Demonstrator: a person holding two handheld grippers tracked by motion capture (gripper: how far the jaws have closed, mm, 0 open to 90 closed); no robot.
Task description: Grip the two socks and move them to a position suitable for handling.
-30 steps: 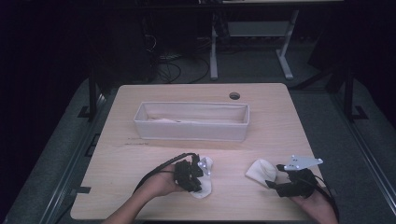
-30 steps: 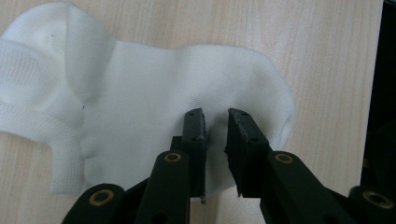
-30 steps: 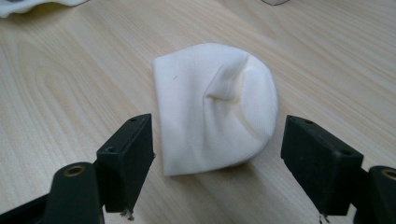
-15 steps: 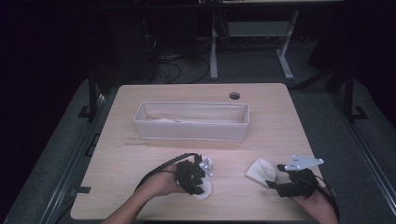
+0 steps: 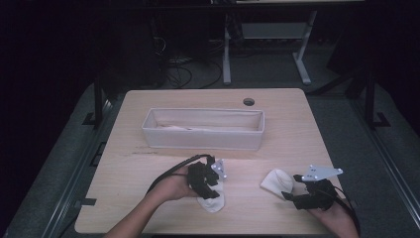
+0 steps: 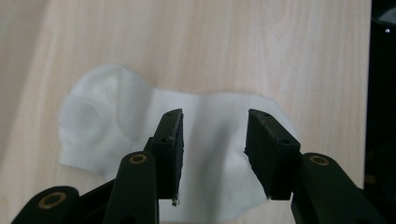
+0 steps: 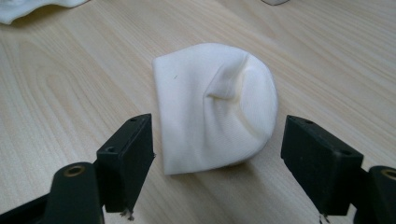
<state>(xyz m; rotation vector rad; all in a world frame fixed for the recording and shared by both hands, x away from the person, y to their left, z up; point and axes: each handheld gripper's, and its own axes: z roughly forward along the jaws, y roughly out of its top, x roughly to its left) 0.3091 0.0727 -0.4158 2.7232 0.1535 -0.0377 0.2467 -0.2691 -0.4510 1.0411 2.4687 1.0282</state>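
A white sock (image 6: 116,126) lies flat on the wooden table near the front edge, also seen from above as the sock (image 5: 213,202). My left gripper (image 6: 214,140) hovers right over it, pointing down. Its jaws have just been opening, and they stand apart with the sock beneath them, not pinched. In the high view the left gripper (image 5: 209,182) covers part of that sock. A second white sock (image 7: 210,107), folded into a rounded bundle, rests in front of my right gripper (image 7: 229,158), which is open wide. From above, this folded sock (image 5: 275,181) is just left of the right gripper (image 5: 293,193).
A long white fabric bin (image 5: 203,141) stands across the middle of the table with something pale lying inside. A cable hole (image 5: 248,101) is at the back. Both hands are close to the table's front edge.
The left gripper's jaws have spread apart over the flat sock, letting it lie on the table. The right gripper and the folded sock have stayed put.
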